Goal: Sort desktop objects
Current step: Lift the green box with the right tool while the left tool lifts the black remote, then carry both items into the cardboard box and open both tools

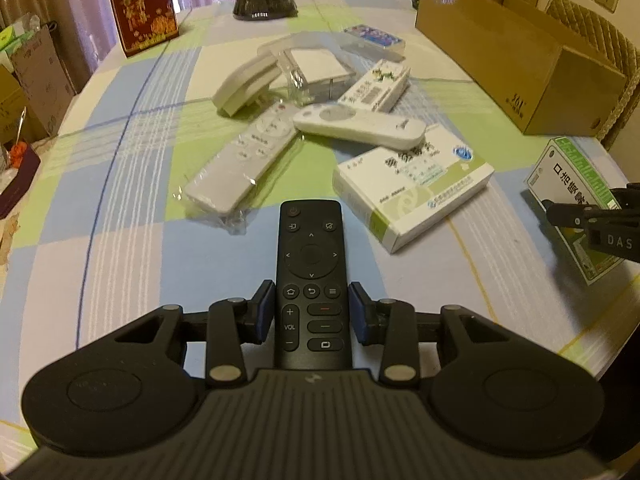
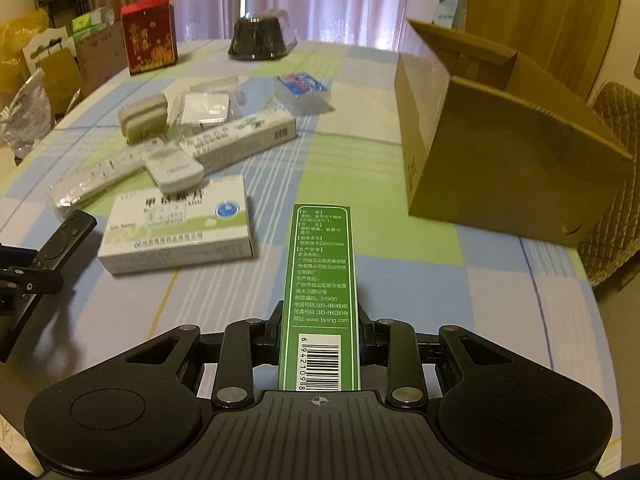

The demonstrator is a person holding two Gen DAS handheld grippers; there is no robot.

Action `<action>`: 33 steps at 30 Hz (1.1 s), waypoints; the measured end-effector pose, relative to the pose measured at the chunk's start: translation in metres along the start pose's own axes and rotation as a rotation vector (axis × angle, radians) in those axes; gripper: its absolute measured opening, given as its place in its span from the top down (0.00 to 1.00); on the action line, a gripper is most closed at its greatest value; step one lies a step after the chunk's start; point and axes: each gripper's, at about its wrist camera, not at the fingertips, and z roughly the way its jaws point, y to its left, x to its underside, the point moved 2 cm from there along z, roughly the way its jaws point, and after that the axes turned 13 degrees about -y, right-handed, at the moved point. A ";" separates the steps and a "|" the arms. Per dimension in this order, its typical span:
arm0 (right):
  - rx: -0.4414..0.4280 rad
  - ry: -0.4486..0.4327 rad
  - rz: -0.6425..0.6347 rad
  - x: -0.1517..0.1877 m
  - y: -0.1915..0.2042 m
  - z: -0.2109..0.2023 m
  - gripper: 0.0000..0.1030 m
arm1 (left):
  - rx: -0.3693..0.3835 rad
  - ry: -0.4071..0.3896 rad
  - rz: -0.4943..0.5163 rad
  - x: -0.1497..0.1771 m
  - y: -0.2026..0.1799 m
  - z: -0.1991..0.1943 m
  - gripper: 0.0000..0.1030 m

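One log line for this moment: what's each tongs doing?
left tongs: shut on black remote | right tongs: shut on green box | carton: open, right | clutter: mid-table

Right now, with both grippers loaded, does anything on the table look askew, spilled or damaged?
Nothing spilled or visibly damaged. The unsorted pile is untidy: the rounded white remote lies across the plastic-wrapped white remote, and the long white box rests tilted on the heap. The left gripper holds the black remote straight; the right gripper holds the green box straight.
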 end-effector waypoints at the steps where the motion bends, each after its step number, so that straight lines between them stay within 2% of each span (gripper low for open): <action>1: -0.002 -0.006 0.002 -0.002 0.000 -0.002 0.72 | -0.001 -0.007 0.001 -0.002 0.000 -0.002 0.68; 11: -0.001 -0.038 0.013 -0.009 -0.001 -0.015 0.72 | 0.005 -0.044 0.022 -0.016 -0.009 -0.018 0.68; 21: 0.029 -0.065 0.068 -0.019 -0.019 -0.031 0.72 | 0.049 -0.067 0.074 -0.041 -0.040 -0.023 0.68; 33: 0.108 -0.176 0.140 -0.080 -0.077 -0.065 0.72 | 0.186 -0.165 0.161 -0.121 -0.120 -0.020 0.68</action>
